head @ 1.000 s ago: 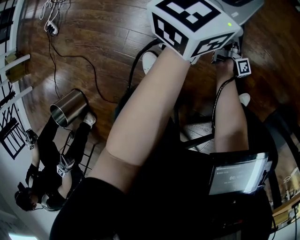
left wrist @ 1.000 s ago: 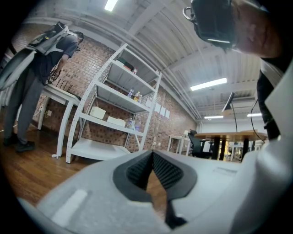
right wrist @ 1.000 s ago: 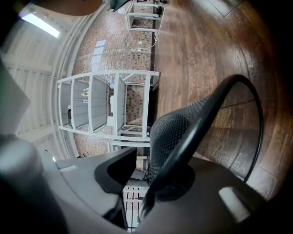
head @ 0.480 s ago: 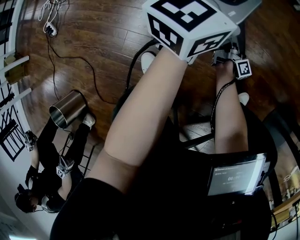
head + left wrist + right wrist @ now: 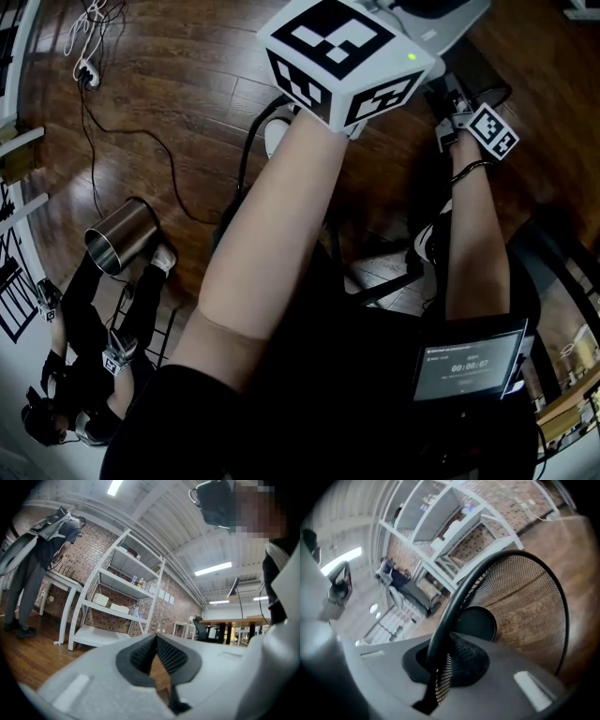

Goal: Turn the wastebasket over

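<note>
The wastebasket (image 5: 520, 602) is black wire mesh with a thick black rim (image 5: 454, 606) and a solid round base. It fills the right gripper view, tipped on its side above the wooden floor. My right gripper (image 5: 440, 667) is shut on that rim, with mesh and rim pinched between its pads. In the head view the right gripper (image 5: 469, 108) sits at the top right at the end of my forearm, and the basket is hidden there. My left gripper (image 5: 156, 641) points level into the room, its pads meeting at the tips with nothing between them. Its marker cube (image 5: 342, 56) shows at the top centre.
White metal shelving (image 5: 117, 602) stands against a brick wall. Another person in black (image 5: 84, 347) stands at the left by a shiny steel bin (image 5: 117, 246). A cable and power strip (image 5: 84, 70) lie on the wooden floor. A small screen (image 5: 469, 361) hangs at my chest.
The right hand's marker has tilted and shifted slightly up and right. The left cube has drifted left in the head view, and the floor scene has slid down-left.
</note>
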`<state>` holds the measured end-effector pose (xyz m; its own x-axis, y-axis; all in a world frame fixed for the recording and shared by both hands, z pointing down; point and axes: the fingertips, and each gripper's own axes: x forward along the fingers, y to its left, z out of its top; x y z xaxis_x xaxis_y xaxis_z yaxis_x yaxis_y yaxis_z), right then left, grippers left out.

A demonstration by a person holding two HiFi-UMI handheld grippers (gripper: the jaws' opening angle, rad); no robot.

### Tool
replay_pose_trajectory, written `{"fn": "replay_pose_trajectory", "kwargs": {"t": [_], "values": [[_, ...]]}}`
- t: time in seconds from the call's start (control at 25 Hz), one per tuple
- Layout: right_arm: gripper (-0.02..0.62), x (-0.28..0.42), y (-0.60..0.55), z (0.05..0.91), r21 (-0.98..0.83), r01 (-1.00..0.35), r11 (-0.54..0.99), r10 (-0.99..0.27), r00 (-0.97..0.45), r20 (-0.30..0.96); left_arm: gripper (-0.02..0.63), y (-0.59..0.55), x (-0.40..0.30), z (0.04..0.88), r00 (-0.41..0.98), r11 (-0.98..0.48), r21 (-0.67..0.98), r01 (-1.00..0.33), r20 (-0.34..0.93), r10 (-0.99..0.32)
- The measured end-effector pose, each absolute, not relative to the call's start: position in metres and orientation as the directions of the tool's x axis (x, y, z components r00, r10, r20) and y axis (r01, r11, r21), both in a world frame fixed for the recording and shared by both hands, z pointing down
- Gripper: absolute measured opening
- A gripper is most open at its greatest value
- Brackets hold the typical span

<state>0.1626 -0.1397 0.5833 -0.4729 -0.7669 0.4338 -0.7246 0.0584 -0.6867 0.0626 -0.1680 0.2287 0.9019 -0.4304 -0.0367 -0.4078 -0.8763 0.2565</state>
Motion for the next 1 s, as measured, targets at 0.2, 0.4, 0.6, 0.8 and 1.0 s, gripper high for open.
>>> {"fn": "replay_pose_trajectory", "kwargs": {"t": [0.2, 0.4, 0.6, 0.8, 1.0], "values": [[0.012, 0.146, -0.139, 0.591, -0.418, -0.857, 0.300, -0.540, -0.514, 0.666, 0.002, -0.172, 0.058, 0.225, 0.888, -0.863, 0.265, -0.430, -0.052, -0.458], [0.021, 0.122, -0.142, 0.605, -0.145, -0.778, 0.611, -0.327, -0.415, 0.849, 0.002, -0.171, 0.054, 0.223, 0.884, -0.861, 0.264, -0.435, -0.054, -0.464], [0.025, 0.100, -0.128, 0.618, 0.069, -0.503, 0.861, -0.196, -0.203, 0.959, 0.002, -0.171, 0.048, 0.214, 0.883, -0.864, 0.262, -0.430, -0.076, -0.463], [0.025, 0.077, -0.105, 0.637, 0.095, -0.280, 0.955, -0.133, -0.120, 0.984, 0.002, -0.173, 0.042, 0.217, 0.876, -0.856, 0.261, -0.446, -0.067, -0.477], [0.025, 0.078, -0.078, 0.653, 0.081, -0.143, 0.986, -0.088, -0.042, 0.995, 0.002, -0.174, 0.045, 0.219, 0.873, -0.851, 0.265, -0.454, -0.059, -0.484]]}}
